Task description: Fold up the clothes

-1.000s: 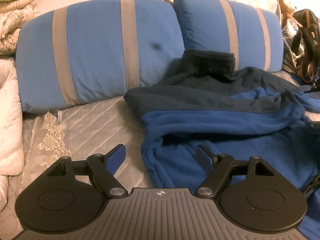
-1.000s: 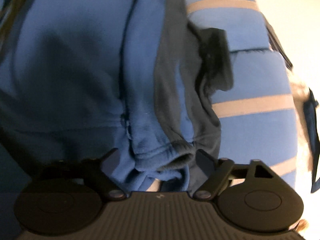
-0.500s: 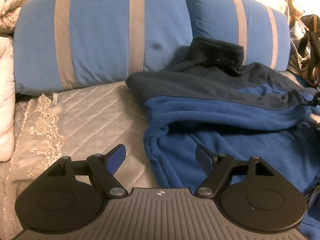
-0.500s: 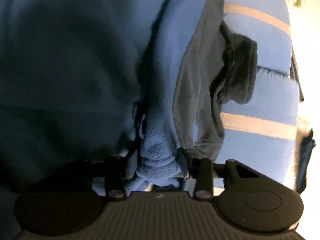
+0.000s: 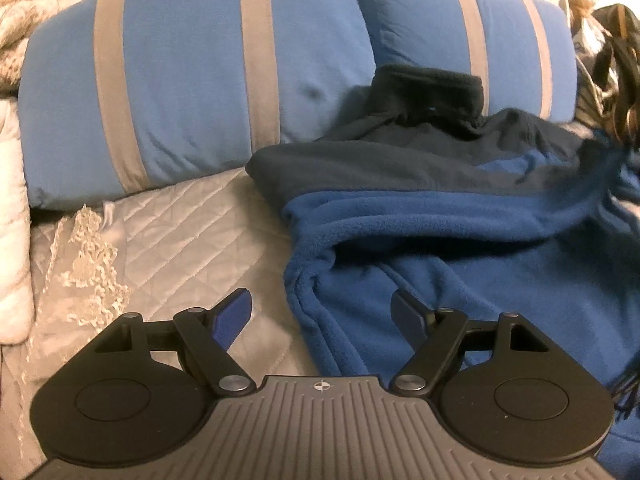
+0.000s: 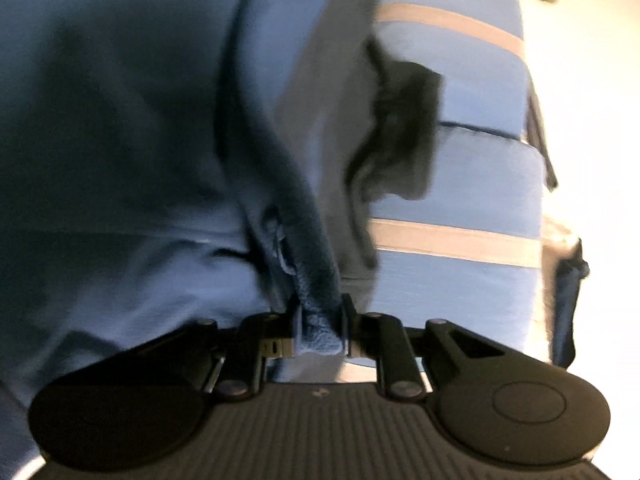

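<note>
Quilted grey bedding covers the bed [image 5: 168, 240], and two blue pillows with grey stripes stand along its head: one pillow [image 5: 192, 80] on the near left, a second pillow [image 5: 472, 32] beside it. A blue fleece jacket [image 5: 460, 248] with a dark navy yoke lies spread on the bed in front of the second pillow, its dark collar [image 5: 428, 88] propped up against that pillow. A cream lace strip [image 5: 88, 264] lies on the bedding well to the left of the jacket.

The left hand-held gripper [image 5: 322, 314] hovers low over the jacket's left edge with its jaws spread wide, holding nothing; one blue-padded finger is over the bedding, the other over the fleece.

In the right wrist view, which is blurred and dim, the right hand-held gripper [image 6: 320, 328] is clamped narrow on a bunched fold of the jacket [image 6: 316, 308], and the fabric stretches away from it toward the collar [image 6: 404, 120] and the pillows.
</note>
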